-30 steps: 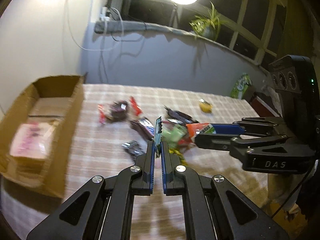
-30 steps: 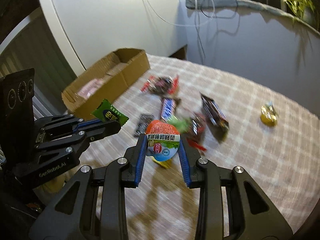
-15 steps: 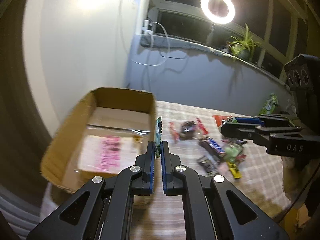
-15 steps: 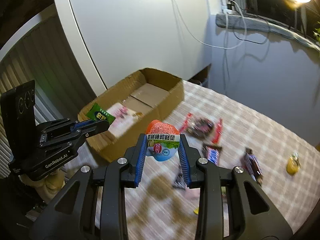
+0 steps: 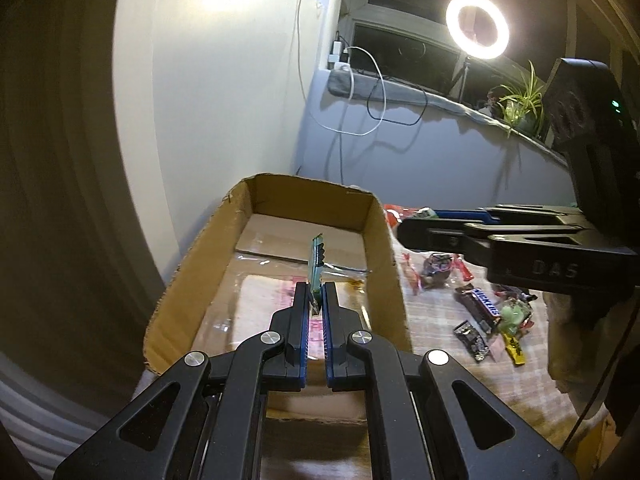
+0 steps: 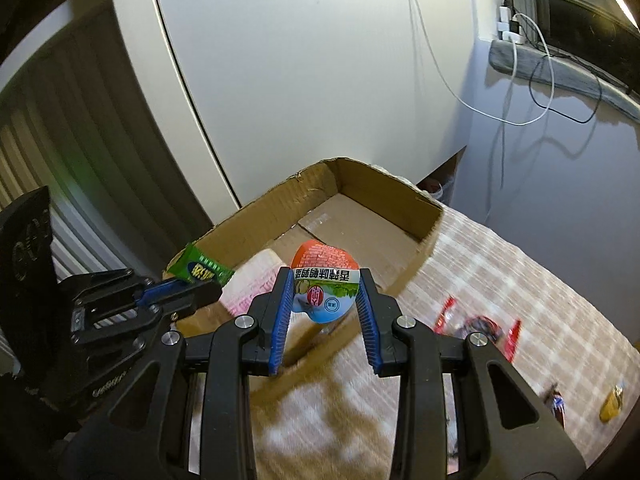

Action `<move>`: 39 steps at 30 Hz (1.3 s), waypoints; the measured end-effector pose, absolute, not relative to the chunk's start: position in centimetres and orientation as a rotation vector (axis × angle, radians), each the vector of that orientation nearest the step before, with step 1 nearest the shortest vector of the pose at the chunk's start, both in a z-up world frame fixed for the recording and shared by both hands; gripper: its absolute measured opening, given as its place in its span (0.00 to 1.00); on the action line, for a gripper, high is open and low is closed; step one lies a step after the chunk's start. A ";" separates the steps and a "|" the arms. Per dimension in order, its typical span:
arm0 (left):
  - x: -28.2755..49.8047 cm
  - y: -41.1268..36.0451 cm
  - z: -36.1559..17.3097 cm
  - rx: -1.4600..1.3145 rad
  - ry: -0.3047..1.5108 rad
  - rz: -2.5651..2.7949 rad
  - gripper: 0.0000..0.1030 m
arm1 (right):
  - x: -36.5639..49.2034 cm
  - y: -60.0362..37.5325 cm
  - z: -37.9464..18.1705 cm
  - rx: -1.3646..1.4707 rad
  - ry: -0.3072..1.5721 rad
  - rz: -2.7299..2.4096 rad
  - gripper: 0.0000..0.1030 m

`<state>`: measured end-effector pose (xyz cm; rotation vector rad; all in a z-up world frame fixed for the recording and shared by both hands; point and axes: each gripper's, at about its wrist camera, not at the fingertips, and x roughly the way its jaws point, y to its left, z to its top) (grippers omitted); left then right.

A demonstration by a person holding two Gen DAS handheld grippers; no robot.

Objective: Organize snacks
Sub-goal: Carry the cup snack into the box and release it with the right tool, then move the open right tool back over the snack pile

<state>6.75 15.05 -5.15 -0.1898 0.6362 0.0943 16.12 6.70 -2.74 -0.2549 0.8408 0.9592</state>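
Note:
My left gripper (image 5: 316, 294) is shut on a small green snack packet (image 5: 317, 264), held edge-on above the open cardboard box (image 5: 384, 248). The packet's green face shows in the right wrist view (image 6: 200, 270). My right gripper (image 6: 324, 280) is shut on a round orange and white snack cup (image 6: 324, 280) and holds it over the box's near edge (image 6: 424, 240). A pink and white packet (image 5: 264, 300) lies inside the box. Loose snacks, among them a Snickers bar (image 5: 478, 304), lie on the checked cloth right of the box.
A white wall and cabinet door (image 6: 300, 80) stand close behind the box. A ring light (image 5: 477, 26), a potted plant (image 5: 520, 108) and cables sit on the ledge behind the table. A yellow snack (image 6: 610, 404) lies at the far right of the cloth (image 6: 500, 280).
Both grippers have swung left from the snack pile to the cardboard box, each still holding its snack. The box now fills the middle of both views.

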 end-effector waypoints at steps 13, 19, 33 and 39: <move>7.6 15.8 -5.6 -0.185 0.645 0.111 0.05 | 17.5 9.4 -4.3 -0.273 0.867 0.957 0.33; 7.8 15.7 -5.5 -0.175 0.645 0.124 0.17 | 17.6 9.3 -4.0 -0.270 0.854 0.956 0.33; 7.0 14.8 -4.9 -0.172 0.625 0.138 0.45 | 17.3 6.7 -2.4 -0.245 0.804 0.905 0.74; 6.6 13.7 -4.4 -0.165 0.616 0.120 0.45 | 17.0 4.2 -1.5 -0.237 0.788 0.882 0.74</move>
